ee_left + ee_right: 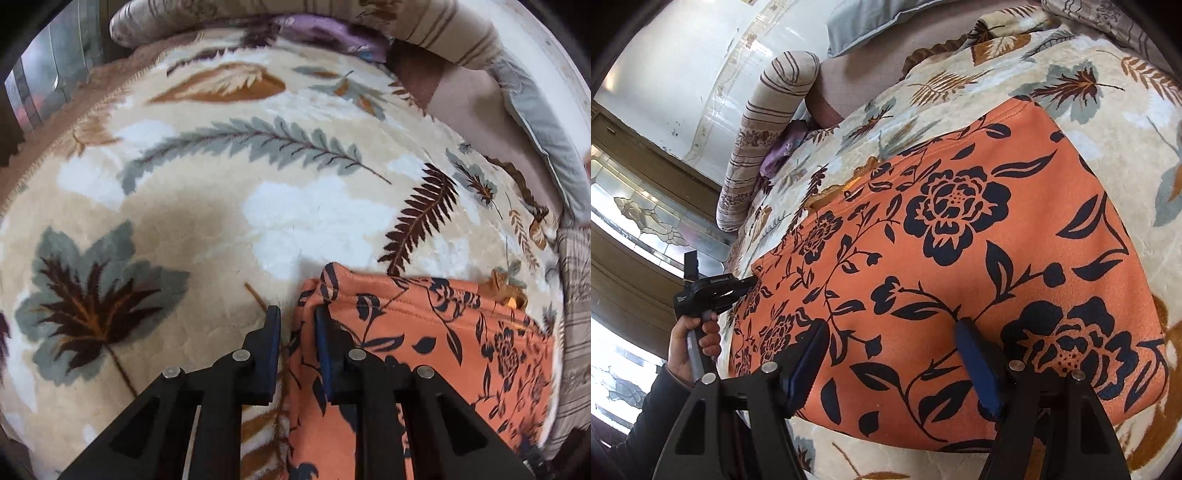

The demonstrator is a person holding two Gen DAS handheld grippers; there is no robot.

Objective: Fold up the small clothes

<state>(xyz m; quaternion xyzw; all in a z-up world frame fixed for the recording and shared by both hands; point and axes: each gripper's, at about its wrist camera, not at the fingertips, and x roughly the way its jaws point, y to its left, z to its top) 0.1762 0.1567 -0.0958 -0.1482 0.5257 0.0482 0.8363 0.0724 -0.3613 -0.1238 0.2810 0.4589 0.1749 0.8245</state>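
The orange floral garment [960, 266] lies spread on the leaf-patterned blanket [184, 192] that covers the bed, already doubled into a broad rectangle with clean long edges. The left gripper [295, 317] is nearly closed over the garment's corner, and a fold of cloth sits between its blue pads; from the wrist view it seems pinched, though whether the grip is firm is hard to tell, since a gap shows beside one pad. The right gripper [892, 332] hangs released, jaws wide, just above the near edge of the cloth and clasping nothing. The step in hand looks like taking both ends of one edge to carry it over for the next fold. To do that well, the right gripper should drop onto the near corner and catch every layer before any lifting starts, then both should rise together and travel evenly so the edge stays straight and lands flush on the opposite side. The blanket beyond the garment is bare and offers plenty of room to lay the fold. The striped bolster [768, 147] and the grey pillow [535, 122] sit well apart at the bed's margins; the bed's edge is close beside the person's left hand [696, 343].
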